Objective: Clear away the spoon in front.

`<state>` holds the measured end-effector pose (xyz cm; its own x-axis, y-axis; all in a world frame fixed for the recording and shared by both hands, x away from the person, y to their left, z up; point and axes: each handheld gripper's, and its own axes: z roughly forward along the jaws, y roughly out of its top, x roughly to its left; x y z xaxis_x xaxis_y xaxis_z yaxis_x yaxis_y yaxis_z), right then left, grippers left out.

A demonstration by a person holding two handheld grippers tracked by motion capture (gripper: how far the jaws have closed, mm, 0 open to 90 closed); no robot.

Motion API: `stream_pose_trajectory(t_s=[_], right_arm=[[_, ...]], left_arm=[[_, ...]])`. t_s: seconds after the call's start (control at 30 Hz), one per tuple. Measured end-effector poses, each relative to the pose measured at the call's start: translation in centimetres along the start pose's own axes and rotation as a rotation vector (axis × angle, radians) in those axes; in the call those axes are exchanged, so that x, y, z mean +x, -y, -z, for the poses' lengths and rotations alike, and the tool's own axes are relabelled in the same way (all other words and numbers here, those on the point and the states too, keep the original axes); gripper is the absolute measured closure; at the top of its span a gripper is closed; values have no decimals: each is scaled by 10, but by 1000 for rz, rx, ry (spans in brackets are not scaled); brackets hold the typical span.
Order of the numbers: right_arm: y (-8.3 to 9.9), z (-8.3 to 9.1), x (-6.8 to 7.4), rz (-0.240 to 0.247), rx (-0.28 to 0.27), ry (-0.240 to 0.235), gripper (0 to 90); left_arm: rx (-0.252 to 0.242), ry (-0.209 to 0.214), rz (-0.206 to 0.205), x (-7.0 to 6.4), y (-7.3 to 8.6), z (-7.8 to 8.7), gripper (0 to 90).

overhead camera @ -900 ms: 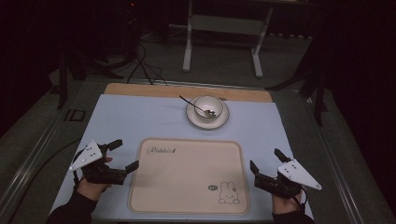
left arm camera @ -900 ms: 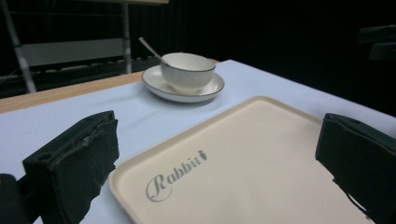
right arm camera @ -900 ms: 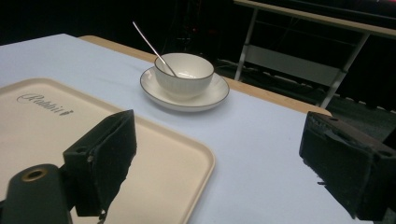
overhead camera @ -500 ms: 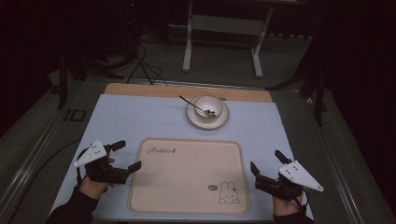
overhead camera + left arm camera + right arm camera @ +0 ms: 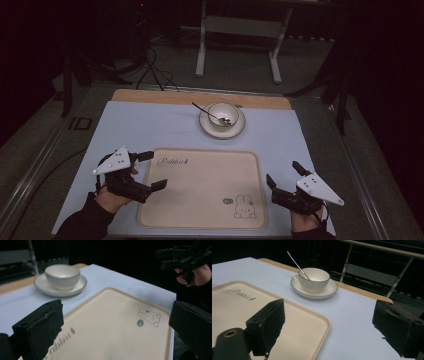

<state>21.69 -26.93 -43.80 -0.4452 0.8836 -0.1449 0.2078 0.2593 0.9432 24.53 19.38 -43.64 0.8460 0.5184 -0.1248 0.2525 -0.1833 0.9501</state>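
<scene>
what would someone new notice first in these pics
Probably the cream tray with its rabbit drawing, lying at the near middle of the pale blue table cover. Behind it a white bowl with a spoon sits on a saucer. The left gripper and right gripper flank the tray, both with jaws open.

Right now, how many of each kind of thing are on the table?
Tray: 1
Bowl: 1
Saucer: 1
Spoon: 1
Total: 4
</scene>
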Motion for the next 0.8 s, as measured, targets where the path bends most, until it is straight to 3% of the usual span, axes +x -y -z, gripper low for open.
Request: stream_pose_trajectory(t_s=[0.17, 0.37, 0.67, 0.8], right_arm=[[0, 0, 0, -1, -3, -4, 109], [-1, 0, 1, 4, -4, -13, 109], [-1, 2, 2, 10, -14, -19, 109], [-2, 2, 2, 12, -18, -20, 109]], left_arm=[[15, 25, -77, -9, -27, -13, 0], [16, 36, -114, -11, -47, -22, 0], [7, 31, -98, -1, -65, -37, 0], [-18, -3, -75, 10, -76, -50, 6]])
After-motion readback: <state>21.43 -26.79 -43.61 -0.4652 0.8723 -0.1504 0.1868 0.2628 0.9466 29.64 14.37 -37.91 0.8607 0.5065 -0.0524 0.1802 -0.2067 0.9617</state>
